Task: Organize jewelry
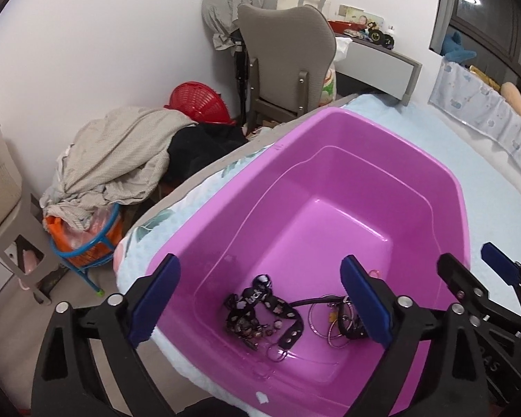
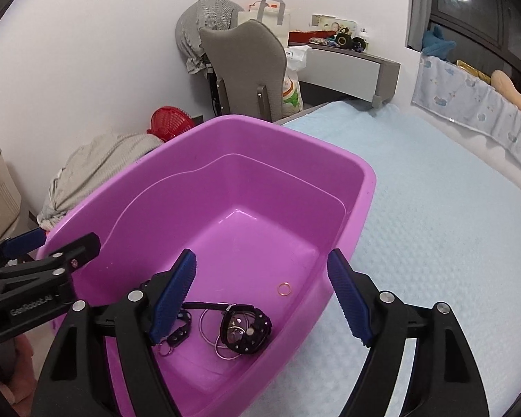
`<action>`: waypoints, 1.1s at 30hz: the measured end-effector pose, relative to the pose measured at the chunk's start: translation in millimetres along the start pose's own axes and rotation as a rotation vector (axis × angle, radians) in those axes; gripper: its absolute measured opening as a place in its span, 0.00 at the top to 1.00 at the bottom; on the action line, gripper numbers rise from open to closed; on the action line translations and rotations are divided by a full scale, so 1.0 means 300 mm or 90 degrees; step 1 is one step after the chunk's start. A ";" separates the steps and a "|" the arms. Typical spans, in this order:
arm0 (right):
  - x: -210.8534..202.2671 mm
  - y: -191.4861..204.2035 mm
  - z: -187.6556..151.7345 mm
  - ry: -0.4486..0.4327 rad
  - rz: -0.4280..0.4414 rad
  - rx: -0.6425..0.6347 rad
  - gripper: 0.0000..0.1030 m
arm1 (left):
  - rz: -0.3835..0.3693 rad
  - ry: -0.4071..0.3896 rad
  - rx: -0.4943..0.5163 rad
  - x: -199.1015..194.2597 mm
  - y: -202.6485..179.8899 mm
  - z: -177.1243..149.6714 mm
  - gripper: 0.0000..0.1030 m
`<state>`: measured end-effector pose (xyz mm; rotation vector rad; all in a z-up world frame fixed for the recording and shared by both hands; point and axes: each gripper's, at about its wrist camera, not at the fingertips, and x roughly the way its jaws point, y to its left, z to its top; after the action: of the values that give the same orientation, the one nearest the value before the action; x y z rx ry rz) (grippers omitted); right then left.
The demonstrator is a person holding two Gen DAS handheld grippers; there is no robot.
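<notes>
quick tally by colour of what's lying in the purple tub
Black: 2, the patterned strap and the watch
Silver: roughly 3 thin bangles, overlapping, so the count is uncertain
Pink or orange: 1 small ring
Total: about 6 pieces in the purple tub, with a few small beads and keyrings beside the strap left uncounted.

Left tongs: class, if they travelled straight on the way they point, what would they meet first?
Probably the black patterned strap lying on the purple tub's floor, between the open left tongs; depth is uncertain.
</notes>
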<state>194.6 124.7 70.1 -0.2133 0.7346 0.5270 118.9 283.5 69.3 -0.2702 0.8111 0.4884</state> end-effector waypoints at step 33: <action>-0.192 -0.012 -0.147 -0.014 -0.006 0.055 0.28 | 0.008 -0.019 0.013 -0.135 -0.032 -0.079 0.08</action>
<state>135.0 83.7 77.4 -0.1303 0.7338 0.4872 85.4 252.8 84.2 -0.2391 0.7879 0.4948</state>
